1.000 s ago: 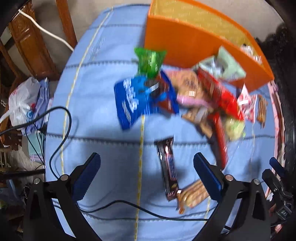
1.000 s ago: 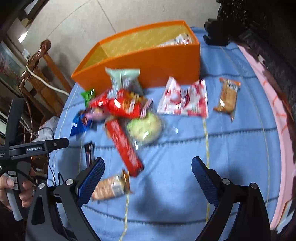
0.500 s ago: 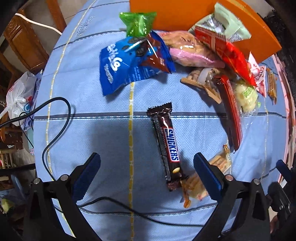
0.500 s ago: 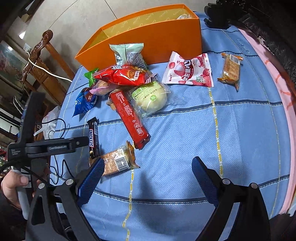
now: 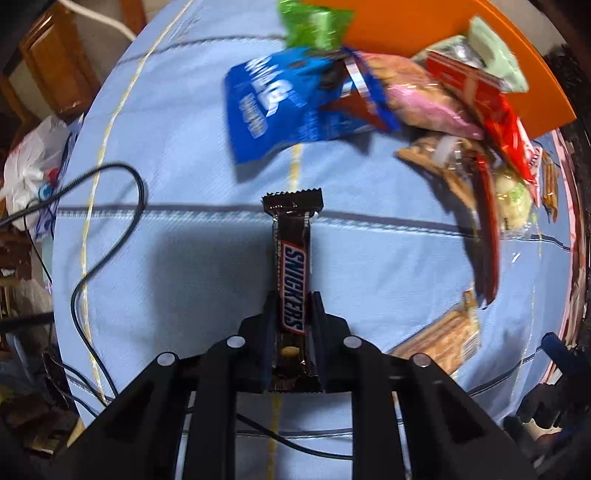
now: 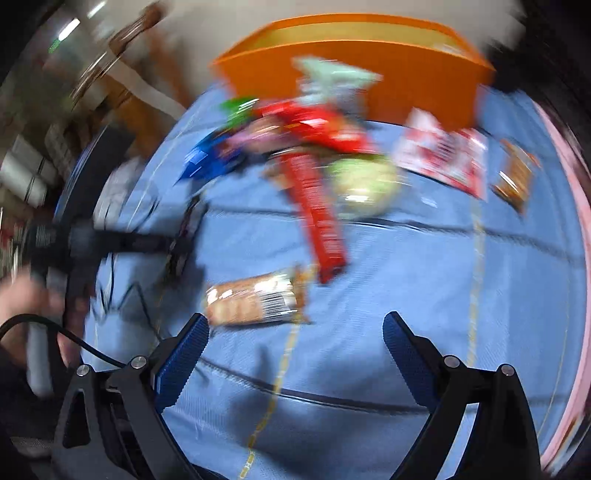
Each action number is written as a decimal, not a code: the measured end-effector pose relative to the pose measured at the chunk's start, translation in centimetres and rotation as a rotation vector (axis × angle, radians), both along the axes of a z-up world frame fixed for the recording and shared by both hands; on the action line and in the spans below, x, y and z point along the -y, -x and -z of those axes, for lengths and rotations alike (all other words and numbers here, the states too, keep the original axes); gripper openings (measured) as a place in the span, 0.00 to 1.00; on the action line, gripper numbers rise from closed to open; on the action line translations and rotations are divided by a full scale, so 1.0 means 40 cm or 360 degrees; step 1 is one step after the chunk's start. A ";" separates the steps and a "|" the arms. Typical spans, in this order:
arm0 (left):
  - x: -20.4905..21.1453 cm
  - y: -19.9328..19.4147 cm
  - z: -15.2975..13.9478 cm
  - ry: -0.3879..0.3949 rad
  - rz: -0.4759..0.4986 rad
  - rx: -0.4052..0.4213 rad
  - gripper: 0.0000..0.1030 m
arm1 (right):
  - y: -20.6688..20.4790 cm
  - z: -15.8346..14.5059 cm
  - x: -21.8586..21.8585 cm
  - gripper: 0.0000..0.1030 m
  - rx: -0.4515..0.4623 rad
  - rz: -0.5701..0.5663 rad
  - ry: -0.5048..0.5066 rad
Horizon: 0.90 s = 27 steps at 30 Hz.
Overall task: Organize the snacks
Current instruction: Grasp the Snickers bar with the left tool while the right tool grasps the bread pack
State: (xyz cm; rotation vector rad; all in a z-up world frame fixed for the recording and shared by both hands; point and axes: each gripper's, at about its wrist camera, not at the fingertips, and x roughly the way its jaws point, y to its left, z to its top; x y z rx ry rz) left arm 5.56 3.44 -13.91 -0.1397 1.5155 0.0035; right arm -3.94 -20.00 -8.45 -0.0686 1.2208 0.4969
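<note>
My left gripper (image 5: 293, 306) is shut on the near end of a brown Snickers bar (image 5: 293, 266) that points away along the blue tablecloth (image 5: 184, 240). Beyond it lie a blue cookie bag (image 5: 280, 107), a green packet (image 5: 314, 26), a pink packet (image 5: 424, 103) and red packs (image 5: 491, 110), in front of the orange box (image 5: 443, 33). My right gripper (image 6: 295, 328) is open and empty above the cloth, just short of a tan cracker pack (image 6: 255, 299). A long red pack (image 6: 317, 210) and a pale green bun (image 6: 364, 181) lie beyond it; this view is blurred.
A black cable (image 5: 107, 229) loops over the left side of the cloth. A white plastic bag (image 5: 29, 166) and wooden chairs (image 5: 55, 70) stand off the table's left edge. A red-and-white packet (image 6: 443, 158) and a brown biscuit (image 6: 515, 177) lie at the right.
My left gripper has moved onto the Snickers bar and shut on its near end. My right gripper has swung nearer the cracker pack and stays open.
</note>
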 end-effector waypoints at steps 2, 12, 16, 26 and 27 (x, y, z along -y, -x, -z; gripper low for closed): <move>-0.016 0.007 0.004 0.0046 -0.0017 0.0010 0.16 | 0.007 0.018 -0.065 0.93 0.0051 -0.0159 0.0090; -0.058 0.015 0.016 0.0100 -0.0028 0.0019 0.17 | -0.044 0.145 -0.180 0.93 -0.0094 -0.0231 0.0252; -0.057 0.009 0.013 0.0092 -0.0022 0.0019 0.17 | -0.037 0.154 -0.185 0.81 -0.0030 -0.0255 0.0312; -0.015 0.003 -0.088 0.0049 0.0060 0.0148 0.16 | -0.077 0.011 0.000 0.81 0.0012 0.0017 -0.0024; -0.011 0.000 -0.103 0.0061 0.0070 0.0163 0.16 | -0.077 0.003 0.021 0.81 0.0008 0.0055 -0.0048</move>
